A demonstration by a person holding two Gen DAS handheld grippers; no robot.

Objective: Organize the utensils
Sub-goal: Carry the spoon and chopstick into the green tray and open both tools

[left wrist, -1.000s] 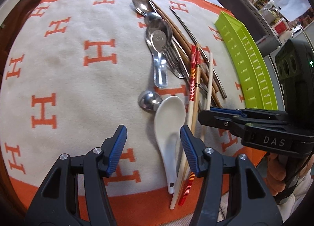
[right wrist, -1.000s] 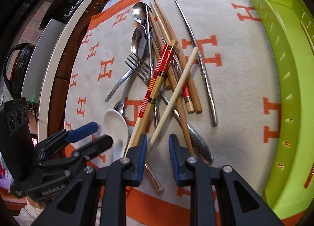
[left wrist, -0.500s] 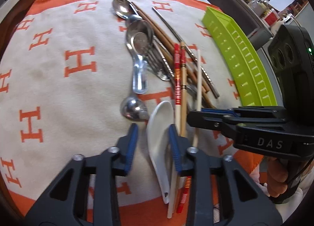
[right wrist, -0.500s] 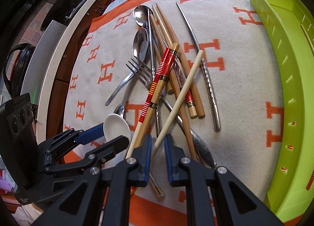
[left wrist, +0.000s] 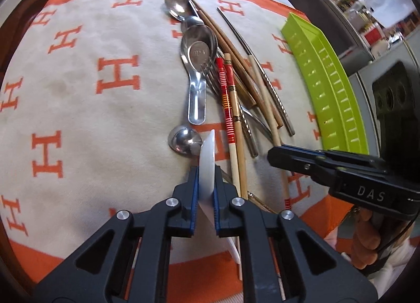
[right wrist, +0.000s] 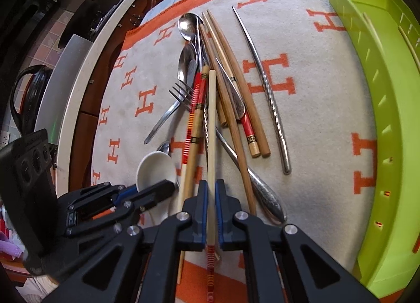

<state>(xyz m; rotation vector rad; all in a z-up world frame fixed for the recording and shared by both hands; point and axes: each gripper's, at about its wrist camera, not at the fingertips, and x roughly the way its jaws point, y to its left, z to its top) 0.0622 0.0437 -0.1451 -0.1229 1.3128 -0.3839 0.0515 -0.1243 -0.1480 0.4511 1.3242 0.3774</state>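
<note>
Pinching the white ceramic soup spoon between its blue pads, the left gripper holds it turned on edge, bowl pointing toward twelve o'clock in the left wrist view and handle trailing down past the fingers toward five o'clock. Just beyond the spoon's tip, at about eleven o'clock from it, lies a round stainless ladle-like spoon bowl on the cream blanket with orange H letters.

The right gripper is clamped on a pale bamboo chopstick, which runs straight up toward twelve o'clock in the right wrist view (its lower end, banded in red, sticks out below the fingers). Beside it, at eleven o'clock, lies a red-and-orange striped chopstick, touching the pile of brown wooden chopsticks, a steel fork and steel spoons. A twisted stainless steel chopstick lies apart at one o'clock. At three o'clock stands the lime-green slotted plastic tray, on the blanket's edge, with thin sticks faintly visible inside.
</note>
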